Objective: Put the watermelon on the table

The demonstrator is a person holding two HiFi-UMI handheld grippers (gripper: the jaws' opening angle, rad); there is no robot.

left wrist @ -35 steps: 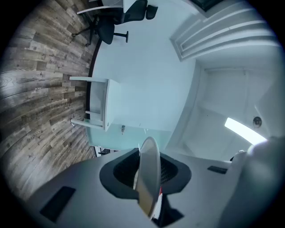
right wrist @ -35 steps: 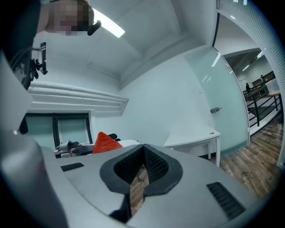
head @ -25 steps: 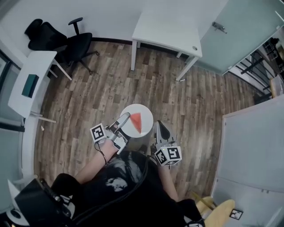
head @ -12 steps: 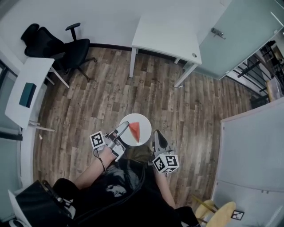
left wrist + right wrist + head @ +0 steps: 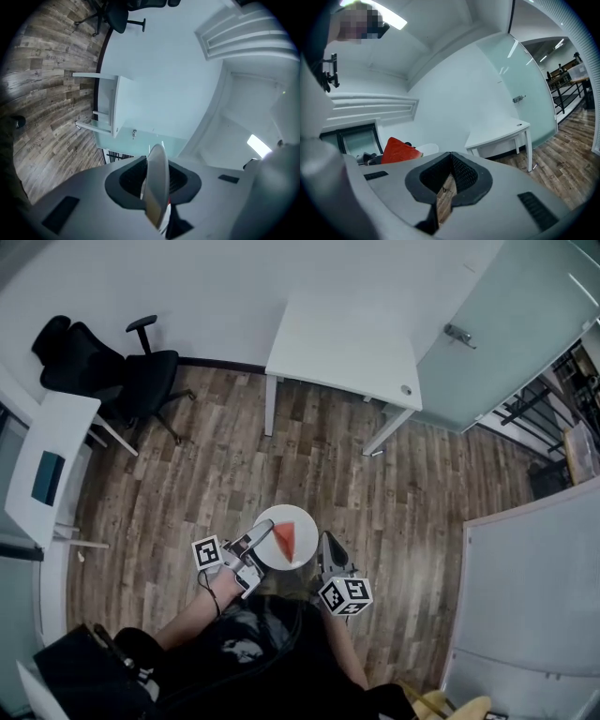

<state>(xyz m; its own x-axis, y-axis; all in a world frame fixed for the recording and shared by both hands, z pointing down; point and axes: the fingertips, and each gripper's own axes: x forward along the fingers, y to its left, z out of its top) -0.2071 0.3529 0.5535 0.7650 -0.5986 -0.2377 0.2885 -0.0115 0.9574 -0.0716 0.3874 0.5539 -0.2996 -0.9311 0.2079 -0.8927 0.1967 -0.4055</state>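
Observation:
A red wedge of watermelon [image 5: 285, 542] lies on a round white plate [image 5: 302, 521] held in the air above the wooden floor. My left gripper [image 5: 265, 531] is shut on the plate's left rim, and the left gripper view shows the plate [image 5: 157, 187] edge-on between the jaws. Just right of the plate, my right gripper [image 5: 325, 540] is shut and holds nothing. The right gripper view has the watermelon [image 5: 398, 150] at its left. The white table [image 5: 342, 343] stands ahead by the wall, also seen as the table [image 5: 499, 133] and the table [image 5: 115, 105].
A black office chair [image 5: 141, 371] stands at the back left. A second white desk [image 5: 28, 442] with a teal object [image 5: 47, 477] runs along the left wall. A frosted glass door [image 5: 525, 324] is at the back right, and a white panel [image 5: 534, 587] at the right.
Both grippers and the plate with the watermelon have been carried towards the white table. They now sit lower in the head view, and the table looks nearer and larger.

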